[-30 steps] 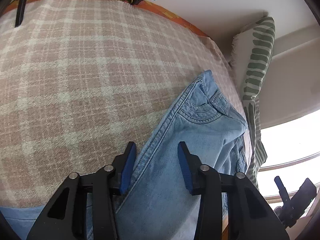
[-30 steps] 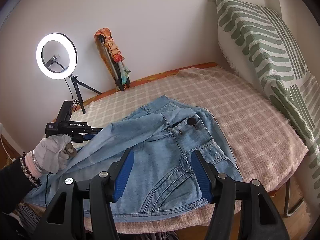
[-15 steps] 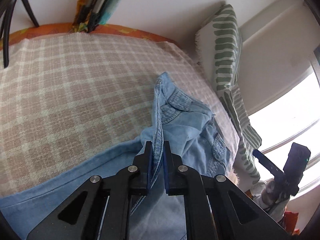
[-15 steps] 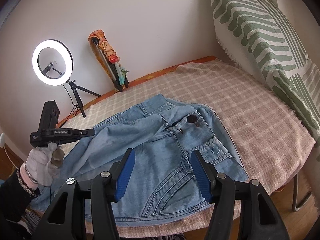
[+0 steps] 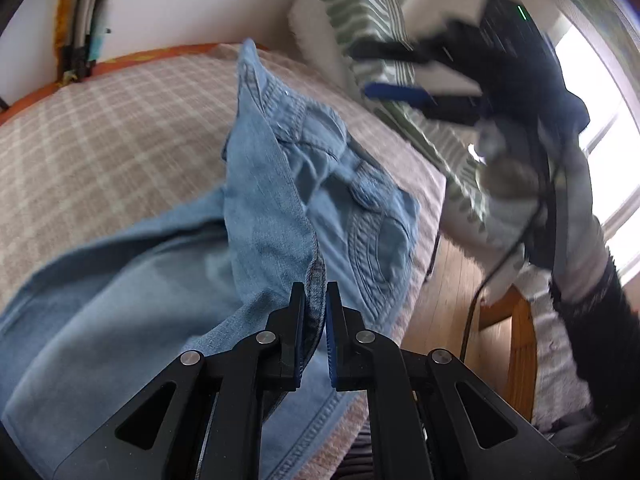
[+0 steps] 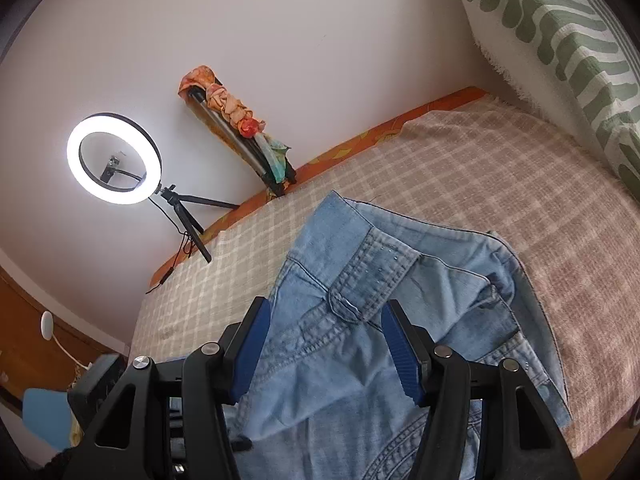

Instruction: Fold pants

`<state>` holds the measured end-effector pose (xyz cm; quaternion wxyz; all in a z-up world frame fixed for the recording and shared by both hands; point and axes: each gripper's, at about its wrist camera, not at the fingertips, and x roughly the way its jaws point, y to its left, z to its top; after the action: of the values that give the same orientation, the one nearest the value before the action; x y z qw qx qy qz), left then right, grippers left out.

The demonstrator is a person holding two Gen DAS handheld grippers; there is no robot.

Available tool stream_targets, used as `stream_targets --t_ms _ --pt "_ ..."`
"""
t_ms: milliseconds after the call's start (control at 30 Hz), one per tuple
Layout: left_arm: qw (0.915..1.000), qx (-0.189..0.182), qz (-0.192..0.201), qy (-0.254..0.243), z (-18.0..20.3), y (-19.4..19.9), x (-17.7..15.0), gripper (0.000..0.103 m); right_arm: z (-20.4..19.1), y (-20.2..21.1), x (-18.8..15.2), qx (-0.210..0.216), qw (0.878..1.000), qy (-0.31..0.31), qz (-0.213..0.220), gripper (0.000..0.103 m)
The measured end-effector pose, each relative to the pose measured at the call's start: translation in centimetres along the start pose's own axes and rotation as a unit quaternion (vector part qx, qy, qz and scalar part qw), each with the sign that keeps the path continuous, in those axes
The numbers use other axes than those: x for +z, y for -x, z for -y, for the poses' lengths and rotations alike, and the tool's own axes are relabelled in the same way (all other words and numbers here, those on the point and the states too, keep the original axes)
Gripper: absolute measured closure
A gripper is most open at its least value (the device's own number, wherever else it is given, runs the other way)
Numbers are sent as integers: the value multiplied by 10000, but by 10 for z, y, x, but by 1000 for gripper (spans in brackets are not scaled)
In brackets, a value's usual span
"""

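Observation:
Light blue denim pants (image 5: 256,216) lie rumpled on a bed with a pink plaid cover (image 5: 100,128). My left gripper (image 5: 316,300) is shut on a seam edge of the pants and holds a fold of denim lifted above the bed. My right gripper (image 6: 324,344) is open, its blue pads on either side of the waistband (image 6: 372,280) of the pants (image 6: 360,360), close above the cloth. In the left wrist view the right gripper (image 5: 400,92) shows blurred at upper right, held by a gloved hand.
A green-and-white patterned pillow (image 6: 560,40) leans at the bed's head. A lit ring light on a tripod (image 6: 114,164) and a cloth-wrapped folded stand (image 6: 240,132) stand by the wall. The bed's front edge (image 5: 424,240) drops to a wooden floor.
My left gripper closed on the pants' seam and lifted the fold up and toward the right. My right gripper moved in low over the waistband, still open.

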<state>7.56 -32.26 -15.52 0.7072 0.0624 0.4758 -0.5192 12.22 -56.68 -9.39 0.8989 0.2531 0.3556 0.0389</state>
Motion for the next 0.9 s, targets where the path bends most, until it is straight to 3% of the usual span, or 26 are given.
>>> stream_targets --t_ms 267,433,467,500,567,600,700,800,900 --pt "9982 211 -231 -507 20 -24 -19 96 -32 -28 -3 -167 9990 160 -376 39" --pt "9966 327 -233 -714 28 -25 -27 96 -45 -54 -3 -988 9923 505 -546 41" --pt "9964 352 -234 -734 28 -26 -28 96 -43 -59 -1 -1219 9895 562 -530 50" --pt "9964 371 -220 -730 29 -26 -29 96 -40 -62 1 -1387 9873 600 -492 71" --pt "9968 376 -177 -689 27 -23 -28 96 -31 -66 6 -1335 9879 598 -508 89" --pt "9969 358 -145 -684 27 -20 -28 96 -26 -65 8 -1239 9897 505 -503 93" --pt "9963 361 -82 -773 30 -14 -30 96 -8 -32 4 -650 9976 141 -216 95" --pt "9947 407 -59 -945 35 -10 -31 96 7 6 -11 -556 9984 69 89 95" --pt "9927 425 -134 -1120 40 -14 -34 96 41 42 -47 -312 9977 -462 383 95"
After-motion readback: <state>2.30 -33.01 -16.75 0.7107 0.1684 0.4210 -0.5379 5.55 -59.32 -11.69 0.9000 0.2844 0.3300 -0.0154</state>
